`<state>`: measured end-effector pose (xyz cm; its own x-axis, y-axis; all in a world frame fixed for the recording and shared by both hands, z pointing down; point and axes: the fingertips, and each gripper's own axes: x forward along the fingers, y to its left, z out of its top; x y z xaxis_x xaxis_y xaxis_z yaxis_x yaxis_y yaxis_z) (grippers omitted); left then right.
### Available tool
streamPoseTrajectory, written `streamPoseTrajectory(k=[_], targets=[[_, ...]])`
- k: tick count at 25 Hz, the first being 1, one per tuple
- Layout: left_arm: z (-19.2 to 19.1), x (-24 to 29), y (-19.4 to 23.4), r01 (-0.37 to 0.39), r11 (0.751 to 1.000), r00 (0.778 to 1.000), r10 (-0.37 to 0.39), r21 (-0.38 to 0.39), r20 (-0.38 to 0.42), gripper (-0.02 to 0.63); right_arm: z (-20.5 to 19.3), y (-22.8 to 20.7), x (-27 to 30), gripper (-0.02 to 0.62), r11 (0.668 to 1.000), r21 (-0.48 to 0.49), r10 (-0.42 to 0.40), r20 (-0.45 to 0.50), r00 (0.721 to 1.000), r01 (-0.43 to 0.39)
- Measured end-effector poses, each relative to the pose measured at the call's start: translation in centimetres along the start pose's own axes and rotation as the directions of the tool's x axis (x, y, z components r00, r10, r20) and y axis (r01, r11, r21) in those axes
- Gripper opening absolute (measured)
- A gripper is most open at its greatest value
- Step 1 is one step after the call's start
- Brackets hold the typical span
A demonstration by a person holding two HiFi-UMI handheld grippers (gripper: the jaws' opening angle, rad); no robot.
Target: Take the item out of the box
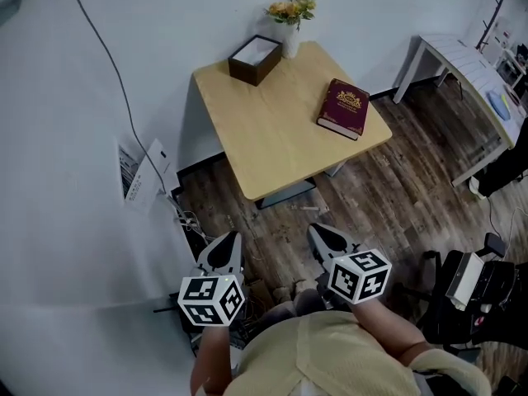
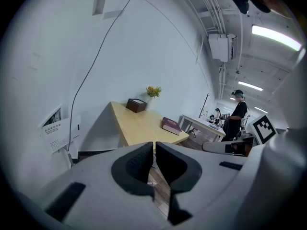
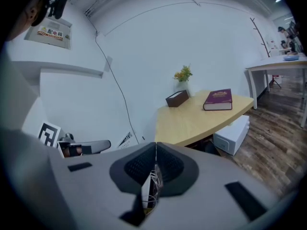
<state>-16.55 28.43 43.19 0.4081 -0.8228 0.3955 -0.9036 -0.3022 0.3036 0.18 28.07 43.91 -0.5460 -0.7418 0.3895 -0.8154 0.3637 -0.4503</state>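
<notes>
Brown box (image 1: 247,71) is sitting at the table's (image 1: 272,139) far left corner, white contents (image 1: 258,49) inside. Left gripper (image 1: 227,246) and right gripper (image 1: 323,239) are hovering near, well apart from it, jaws pressed together on nothing.

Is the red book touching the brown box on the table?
Apart. The head view shows bare yellow table between the book and the box.

I see the table (image 1: 272,139) upper centre; on it the box (image 1: 255,59) sits top left beside the vase (image 1: 290,43), the book (image 1: 343,108) right.
</notes>
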Motion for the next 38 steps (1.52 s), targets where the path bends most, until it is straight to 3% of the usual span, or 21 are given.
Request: streamPoseTrajectory(k=[8, 15, 28, 38], targets=[[0.3, 1.6, 0.4, 0.011, 1.0, 1.0, -0.011, 0.0, -0.006, 0.034, 0.9, -0.7, 1.5, 0.029, 1.0, -0.003, 0.001, -0.002, 1.0, -0.001], [2.8, 4.7, 0.6, 0.02, 1.0, 0.999, -0.02, -0.005, 0.026, 0.034, 4.1, -2.1, 4.8, 0.029, 0.999, -0.019, 0.047, 0.01, 0.999, -0.047], [6.7, 12.3, 0.6, -0.004, 1.0, 1.0, 0.004, 0.005, 0.016, 0.034, 9.7, -6.2, 10.0, 0.029, 0.993, -0.024, 0.114, -0.013, 0.993, -0.114], [8.0, 15.8, 0.0, -0.023, 0.999, 1.0, 0.023, 0.03, 0.015, 0.034, 11.7, -8.8, 12.1, 0.029, 0.989, -0.01, 0.149, -0.027, 0.988, -0.149]])
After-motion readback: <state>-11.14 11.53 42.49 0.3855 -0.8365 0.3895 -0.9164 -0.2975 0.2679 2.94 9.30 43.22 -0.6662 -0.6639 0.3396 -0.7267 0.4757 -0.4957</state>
